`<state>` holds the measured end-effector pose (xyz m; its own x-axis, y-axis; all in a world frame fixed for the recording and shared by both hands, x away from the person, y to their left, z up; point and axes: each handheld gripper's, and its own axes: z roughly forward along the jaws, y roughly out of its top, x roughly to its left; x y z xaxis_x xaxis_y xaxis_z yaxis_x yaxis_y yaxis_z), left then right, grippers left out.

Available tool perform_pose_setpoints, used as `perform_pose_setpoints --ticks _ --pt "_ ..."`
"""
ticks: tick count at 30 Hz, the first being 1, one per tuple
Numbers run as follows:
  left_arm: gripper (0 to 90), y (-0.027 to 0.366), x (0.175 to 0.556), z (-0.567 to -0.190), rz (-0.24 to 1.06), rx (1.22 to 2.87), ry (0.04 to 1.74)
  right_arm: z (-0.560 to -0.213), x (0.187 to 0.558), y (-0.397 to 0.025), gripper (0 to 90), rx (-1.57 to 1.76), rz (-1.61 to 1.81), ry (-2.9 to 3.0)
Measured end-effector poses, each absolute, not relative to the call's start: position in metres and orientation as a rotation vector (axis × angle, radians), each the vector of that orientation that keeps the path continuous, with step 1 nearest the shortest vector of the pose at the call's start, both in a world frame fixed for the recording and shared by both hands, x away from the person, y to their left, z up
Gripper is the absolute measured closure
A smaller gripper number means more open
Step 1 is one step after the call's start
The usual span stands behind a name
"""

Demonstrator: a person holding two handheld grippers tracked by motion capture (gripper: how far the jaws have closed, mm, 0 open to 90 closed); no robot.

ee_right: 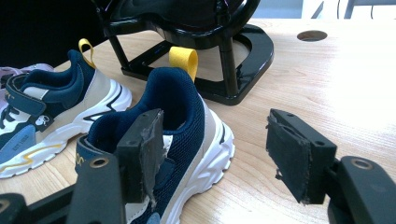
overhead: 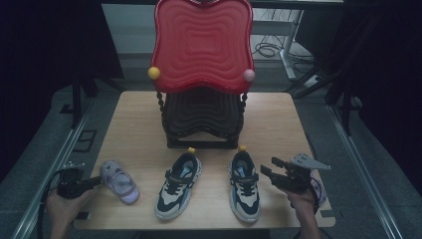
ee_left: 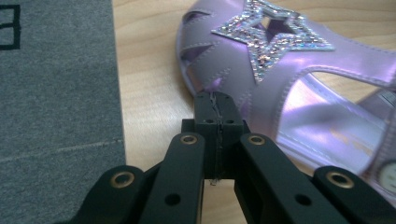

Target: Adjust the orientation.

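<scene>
Fingers point(ee_left: 215, 114) of the left gripper point(overhead: 74, 188) are pressed together, with their tip just touching the edge of the purple sandal point(overhead: 119, 181), maybe to nudge it into line. It lies at the left end of the table point(overhead: 278, 119), beside two blue sneakers. On the other side, the right gripper point(overhead: 271, 175) has its fingers point(ee_right: 140, 149) spread wide, just beside the right sneaker point(overhead: 245, 185), likely ready to grab its heel. Both sneakers point toward the person, heels by the black stand point(overhead: 201, 124), so I think the shoes are going onto it.
</scene>
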<state>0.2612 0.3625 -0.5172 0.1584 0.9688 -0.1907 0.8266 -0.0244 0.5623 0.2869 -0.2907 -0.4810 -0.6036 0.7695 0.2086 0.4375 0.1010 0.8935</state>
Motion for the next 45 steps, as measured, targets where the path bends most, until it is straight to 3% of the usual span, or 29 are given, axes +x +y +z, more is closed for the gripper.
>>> perform_pose_setpoints --ticks 35,45 --pt "89.7 0.351 0.322 -0.516 0.295 1.949 1.548 -0.487 0.289 -0.284 37.7 1.203 1.475 2.098" --pt "87.8 0.352 0.312 -0.492 0.352 1.862 1.491 -0.487 0.288 -0.287 37.8 1.210 1.473 2.087"
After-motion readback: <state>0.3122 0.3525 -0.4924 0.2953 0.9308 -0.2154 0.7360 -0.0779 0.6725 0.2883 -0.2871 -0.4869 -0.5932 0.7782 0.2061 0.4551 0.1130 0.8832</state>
